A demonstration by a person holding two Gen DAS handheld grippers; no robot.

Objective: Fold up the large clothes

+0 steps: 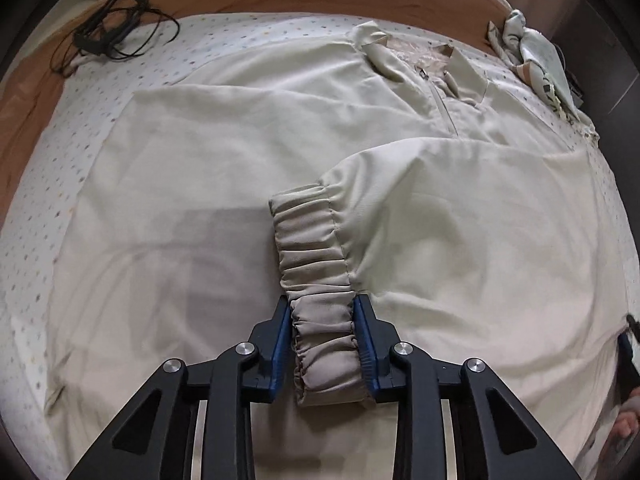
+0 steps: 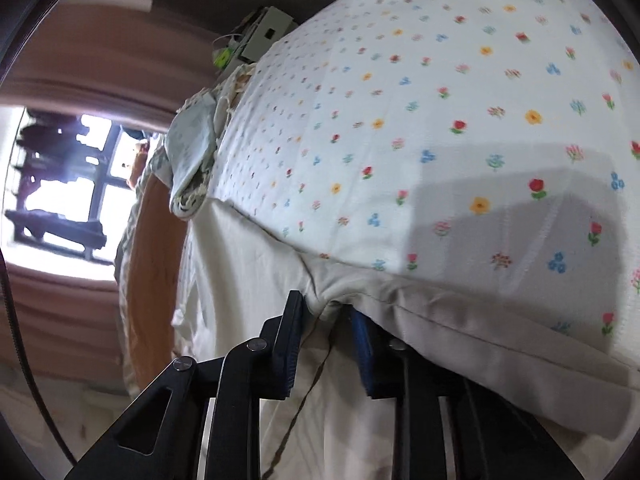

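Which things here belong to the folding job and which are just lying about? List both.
Belongs to the job:
beige jacket
elastic cuff
left hand-held gripper
right hand-held gripper

Lying about:
black cord
crumpled patterned cloth
floral bedsheet

The left gripper (image 1: 323,344) points steeply downward, its two blue-padded fingers (image 1: 280,344) pressed against either side of a gathered elastic cuff (image 1: 316,280). The right gripper (image 2: 326,344) is angled less steeply and rolled sideways, its jaws pinching a bunched fold of cream jacket fabric (image 2: 344,292).

Both wrist views close over jacket (image 1: 360,152)
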